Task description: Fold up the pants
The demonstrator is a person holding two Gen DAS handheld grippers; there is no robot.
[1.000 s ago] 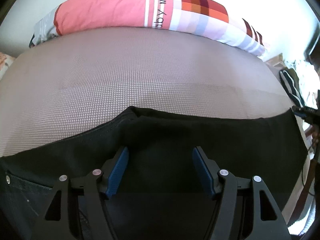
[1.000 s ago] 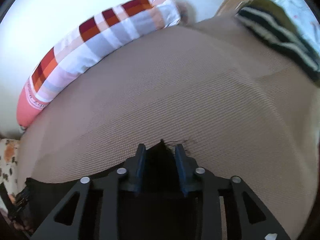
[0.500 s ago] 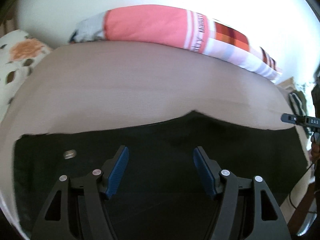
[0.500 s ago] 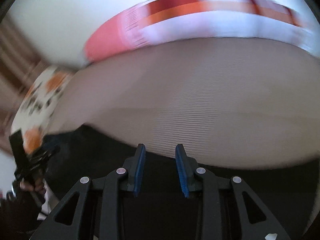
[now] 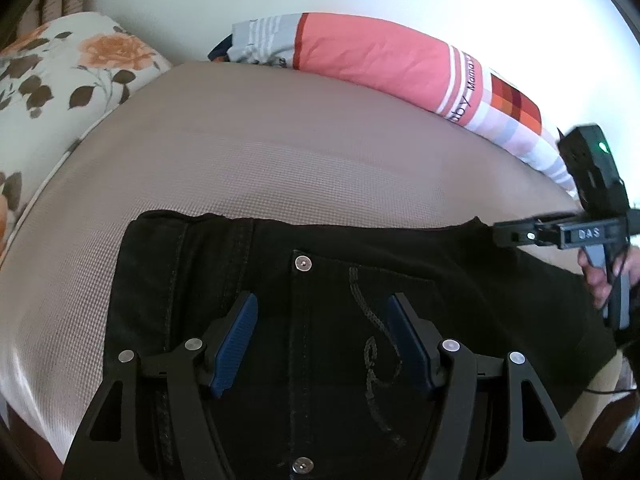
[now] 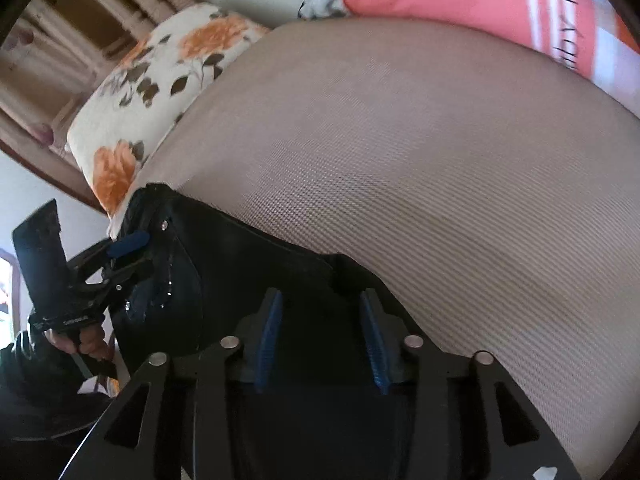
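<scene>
Closest in the left wrist view, the left tongs [image 5: 322, 340] stand wide open over the black pants [image 5: 440, 280], blue pads on either side of a seam line with a rivet just ahead of them and curling pocket stitching beside the right pad — nothing is pinched. The right tongs [image 6: 320, 344] are likewise parted in their own view, hovering low over dark cloth near the far edge of the garment, though whether the pads touch the fabric I cannot tell. The pants lie spread flat across the bed [image 5: 280, 160], its taupe textured cover showing bare beyond the cloth, with the waistband end toward the left and the rest running off to the right. To do the step well, as I judge it, each pair of tongs should come down square on an edge and take the full thickness of denim before closing — a bite on the top layer alone would let the lower one drag and skew the fold. The pair should then lift together and keep the edge between them taut. Farther off, a floral pillow [image 5: 60, 92] sits at the left and a long pink striped bolster [image 5: 380, 56] lies against the wall, both well apart from the work.
</scene>
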